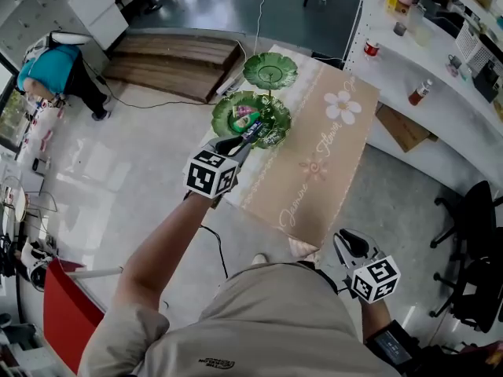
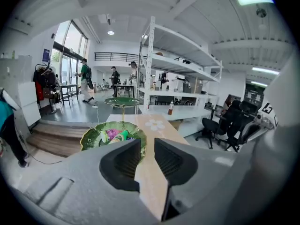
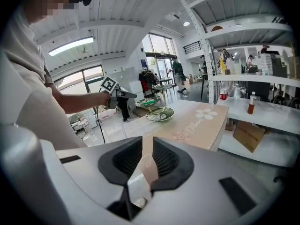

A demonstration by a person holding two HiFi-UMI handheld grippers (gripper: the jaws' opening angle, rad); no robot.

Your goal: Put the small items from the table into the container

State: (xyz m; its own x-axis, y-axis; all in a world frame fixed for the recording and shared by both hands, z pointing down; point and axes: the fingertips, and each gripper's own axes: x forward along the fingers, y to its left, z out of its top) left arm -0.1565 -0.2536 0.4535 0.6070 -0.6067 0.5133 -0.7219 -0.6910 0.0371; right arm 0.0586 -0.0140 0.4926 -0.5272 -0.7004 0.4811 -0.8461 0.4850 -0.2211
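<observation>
Overlapping the near rim of the green dish (image 1: 222,113) in the head view, the left gripper (image 1: 253,132) hides part of what lies inside. The small items (image 1: 244,118) that do show there are a pink packet and a green one, too small to name more closely. Beyond it a smaller stemmed dish (image 1: 253,75) shows only its green surface. The person's body cuts off the near end of the bench (image 1: 330,163), which carries a beige cloth printed with flowers. The left gripper's jaws stand spread, with only cloth seen through the gap. The right gripper (image 3: 147,142), by the bench's near corner and well apart from the green dish, is likewise spread and pinching nothing.
</observation>
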